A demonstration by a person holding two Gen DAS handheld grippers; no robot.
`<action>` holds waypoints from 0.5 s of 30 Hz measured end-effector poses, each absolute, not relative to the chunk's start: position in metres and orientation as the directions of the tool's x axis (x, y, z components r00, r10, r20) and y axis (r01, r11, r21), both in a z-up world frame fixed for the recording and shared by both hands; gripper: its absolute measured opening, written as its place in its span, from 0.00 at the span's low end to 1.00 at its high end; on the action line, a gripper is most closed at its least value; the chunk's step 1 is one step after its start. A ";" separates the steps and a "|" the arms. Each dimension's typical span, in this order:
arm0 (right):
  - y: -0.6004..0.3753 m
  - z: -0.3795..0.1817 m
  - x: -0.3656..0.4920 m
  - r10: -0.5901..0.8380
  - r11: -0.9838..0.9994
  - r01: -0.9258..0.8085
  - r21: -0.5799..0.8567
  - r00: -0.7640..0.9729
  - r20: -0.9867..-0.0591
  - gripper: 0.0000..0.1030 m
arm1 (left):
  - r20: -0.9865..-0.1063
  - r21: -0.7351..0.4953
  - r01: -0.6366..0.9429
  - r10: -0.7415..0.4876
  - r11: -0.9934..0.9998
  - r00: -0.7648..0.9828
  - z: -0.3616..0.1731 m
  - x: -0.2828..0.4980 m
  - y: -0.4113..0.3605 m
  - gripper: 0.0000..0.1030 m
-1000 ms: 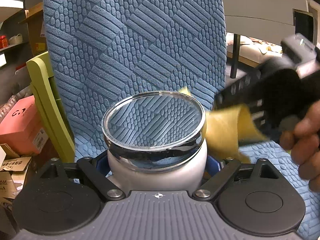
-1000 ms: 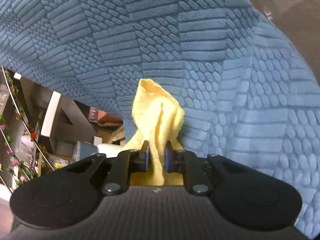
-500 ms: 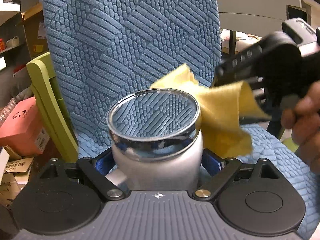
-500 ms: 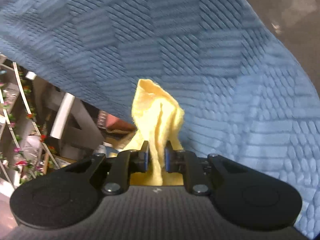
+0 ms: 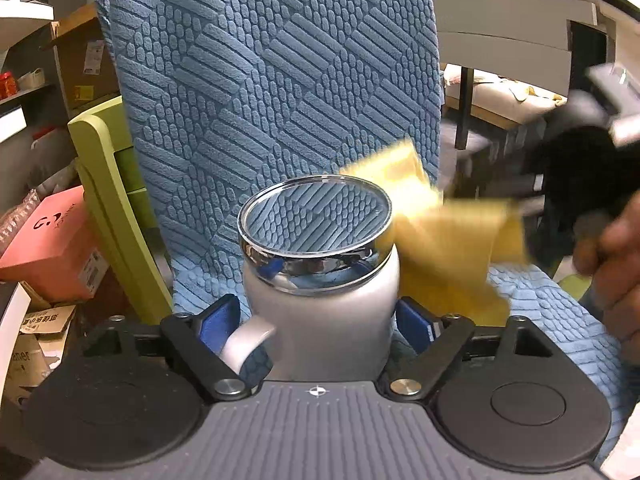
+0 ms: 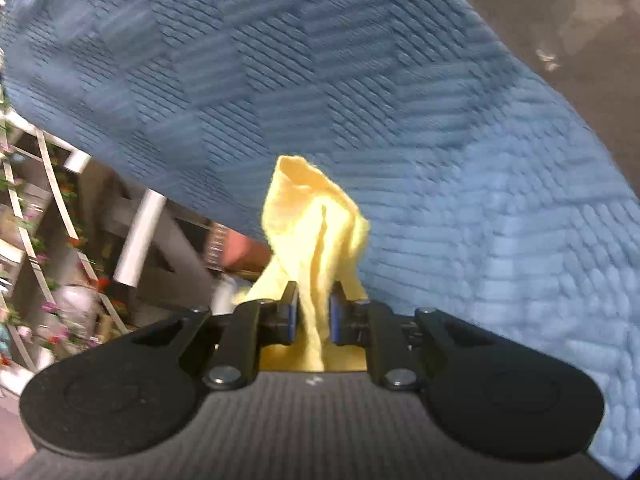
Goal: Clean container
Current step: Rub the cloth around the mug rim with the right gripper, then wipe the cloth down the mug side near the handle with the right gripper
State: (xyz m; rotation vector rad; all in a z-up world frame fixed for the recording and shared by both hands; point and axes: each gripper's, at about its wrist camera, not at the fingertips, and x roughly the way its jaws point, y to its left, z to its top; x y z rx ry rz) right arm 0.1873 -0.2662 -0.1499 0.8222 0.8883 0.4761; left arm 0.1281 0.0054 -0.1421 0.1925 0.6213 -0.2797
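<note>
Container [image 5: 320, 300]: white, chrome-rimmed clear lid (handle at left), clamped by left gripper [image 5: 316, 320]; right gripper [image 6: 314, 316] pinches yellow cloth [image 6: 314, 232].

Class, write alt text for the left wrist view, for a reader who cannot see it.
The left hand-held gripper grips a white container with a shiny metal-rimmed lid. A yellow cloth, held by the blurred right hand-held gripper, is at the lid's right edge. A blue textured blanket fills the background.

Even indoor light, motion blur, fisheye
</note>
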 end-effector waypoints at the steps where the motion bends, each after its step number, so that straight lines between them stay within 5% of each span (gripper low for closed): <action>1: -0.265 -0.157 0.187 0.656 0.624 -0.007 0.781 0.548 -0.519 0.15 | -0.595 0.095 0.319 -0.203 0.943 0.778 -0.139 0.126 0.004 0.81; 5: -0.274 -0.166 0.178 0.635 0.631 0.049 0.775 0.541 -0.551 0.15 | -0.597 0.075 0.318 -0.213 0.945 0.773 -0.131 0.123 0.009 0.79; 9: -0.264 -0.144 0.169 0.645 0.586 -0.007 0.810 0.609 -0.462 0.15 | -0.600 0.061 0.335 -0.233 0.940 0.765 -0.126 0.131 0.021 0.78; 15: -0.265 -0.173 0.168 0.592 0.651 0.095 0.753 0.558 -0.582 0.15 | -0.600 0.049 0.351 -0.254 0.935 0.759 -0.123 0.129 0.025 0.77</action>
